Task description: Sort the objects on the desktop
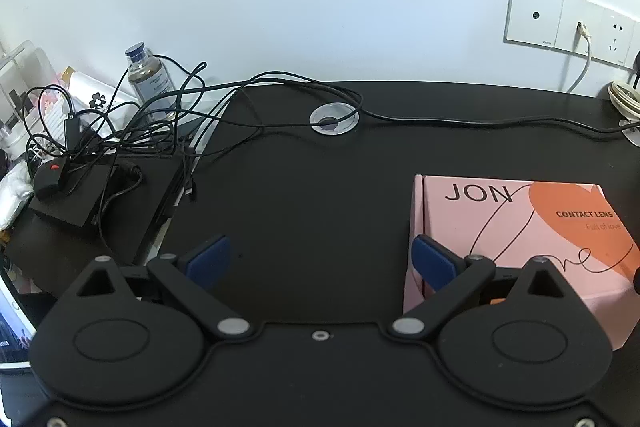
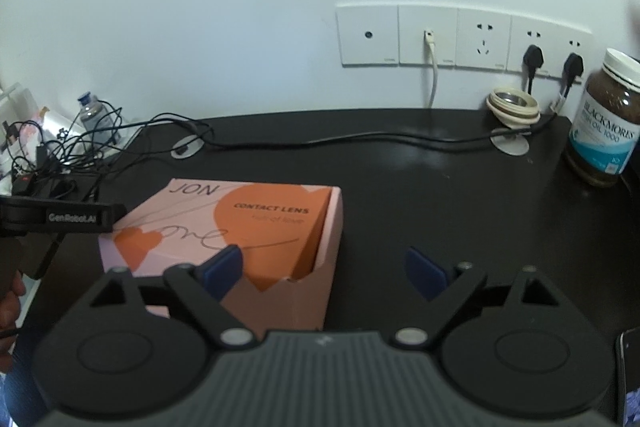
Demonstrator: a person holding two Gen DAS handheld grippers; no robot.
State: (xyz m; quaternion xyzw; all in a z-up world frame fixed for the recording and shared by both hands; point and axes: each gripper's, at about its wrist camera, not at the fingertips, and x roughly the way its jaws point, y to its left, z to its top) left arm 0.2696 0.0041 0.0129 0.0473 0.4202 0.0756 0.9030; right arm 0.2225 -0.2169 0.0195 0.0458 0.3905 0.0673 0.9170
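Note:
A pink and orange contact lens box [image 2: 240, 227] lies shut on the black desk [image 2: 420, 195]. My right gripper [image 2: 325, 273] hovers at the box's near right corner. Its jaws stand wide, the left fingertip [image 2: 224, 267] over the lid and the right fingertip over bare desk, and neither pad presses on anything. In the left wrist view the same box [image 1: 540, 227] sits at the right. My left gripper [image 1: 322, 259] is open over bare desk, its right fingertip [image 1: 434, 261] just in front of the box's left corner. The left gripper's body [image 2: 60, 215] shows beside the box.
A brown fish oil bottle [image 2: 604, 123] and a cream ring-shaped lid [image 2: 512, 105] stand at the back right under wall sockets [image 2: 460, 37]. Tangled black cables [image 1: 120, 131], a clear bottle [image 1: 150, 75] and a black box [image 1: 72, 195] crowd the left. A phone [image 2: 630, 375] lies near right.

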